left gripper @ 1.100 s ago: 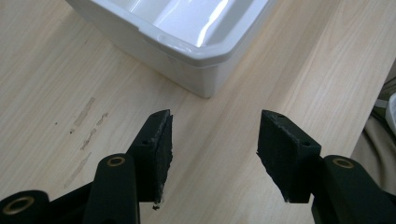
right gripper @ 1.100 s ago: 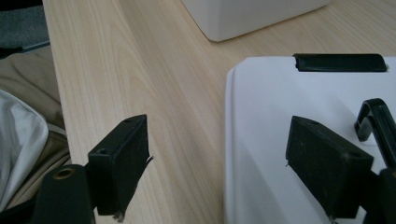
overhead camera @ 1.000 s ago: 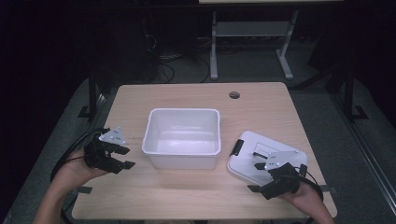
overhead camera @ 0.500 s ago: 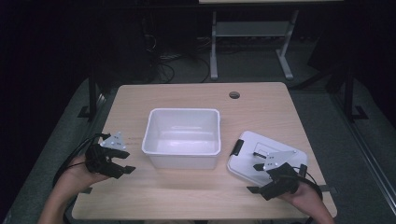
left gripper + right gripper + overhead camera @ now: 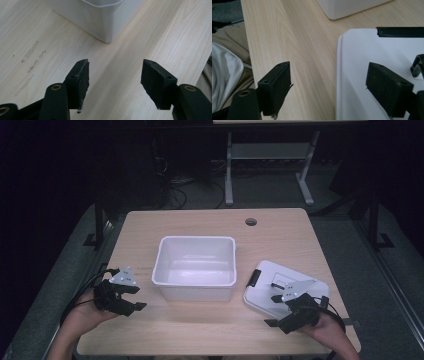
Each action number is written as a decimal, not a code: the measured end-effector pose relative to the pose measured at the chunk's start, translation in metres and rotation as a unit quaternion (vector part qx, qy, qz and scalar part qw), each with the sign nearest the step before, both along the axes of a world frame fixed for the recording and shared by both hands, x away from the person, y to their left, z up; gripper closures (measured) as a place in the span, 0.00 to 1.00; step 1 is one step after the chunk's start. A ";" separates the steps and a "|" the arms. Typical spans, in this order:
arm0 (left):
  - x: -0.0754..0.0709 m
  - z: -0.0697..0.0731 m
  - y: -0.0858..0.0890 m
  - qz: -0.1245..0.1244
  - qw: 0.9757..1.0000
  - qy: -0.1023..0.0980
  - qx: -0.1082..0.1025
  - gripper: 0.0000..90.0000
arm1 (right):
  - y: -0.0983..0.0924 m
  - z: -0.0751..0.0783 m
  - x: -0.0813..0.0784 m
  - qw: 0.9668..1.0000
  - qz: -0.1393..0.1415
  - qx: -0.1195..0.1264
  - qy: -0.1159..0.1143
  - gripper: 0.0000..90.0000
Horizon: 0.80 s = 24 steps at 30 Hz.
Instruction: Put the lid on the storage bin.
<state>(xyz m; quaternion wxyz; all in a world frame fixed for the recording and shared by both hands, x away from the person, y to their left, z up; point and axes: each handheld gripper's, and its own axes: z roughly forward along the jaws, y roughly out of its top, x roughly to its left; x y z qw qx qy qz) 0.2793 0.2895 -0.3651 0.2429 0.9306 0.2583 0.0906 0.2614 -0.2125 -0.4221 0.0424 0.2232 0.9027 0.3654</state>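
A white plastic bin (image 5: pixel 196 265) stands empty at the middle of the wooden table (image 5: pixel 200 225). Its flat white lid (image 5: pixel 272 285), with a black latch (image 5: pixel 254 277), lies to the right of it. My left gripper (image 5: pixel 139 297) hovers over bare wood left of the bin, whose corner (image 5: pixel 100 15) lies just ahead. Its jaws have just been opening, and in the left gripper view the left gripper (image 5: pixel 115 63) has nothing between them. My right gripper (image 5: pixel 272 310) is open at the lid's near left edge. In the right gripper view, the right gripper (image 5: pixel 329 66) has one jaw over the lid (image 5: pixel 367 50) and one over wood.
A round cable hole (image 5: pixel 251 221) sits near the table's far edge. A metal stand (image 5: pixel 230 165) and cables are on the dark floor behind. The person's light clothing (image 5: pixel 224 75) shows past the near table edge.
The left gripper has sunk and drawn a little toward the near edge, and its jaws stand wider apart. The right gripper, bin and lid have not moved.
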 end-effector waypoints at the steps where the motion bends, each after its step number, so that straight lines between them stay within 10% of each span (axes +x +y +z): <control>1: 0.000 -0.001 0.000 0.001 1.000 0.004 -0.001 0.43 | 0.000 0.000 0.001 1.000 0.000 0.000 0.001 0.22; 24: -0.008 -0.026 -0.001 0.016 1.000 -0.003 0.009 0.33 | 0.007 0.009 0.013 1.000 0.011 -0.023 0.012 0.21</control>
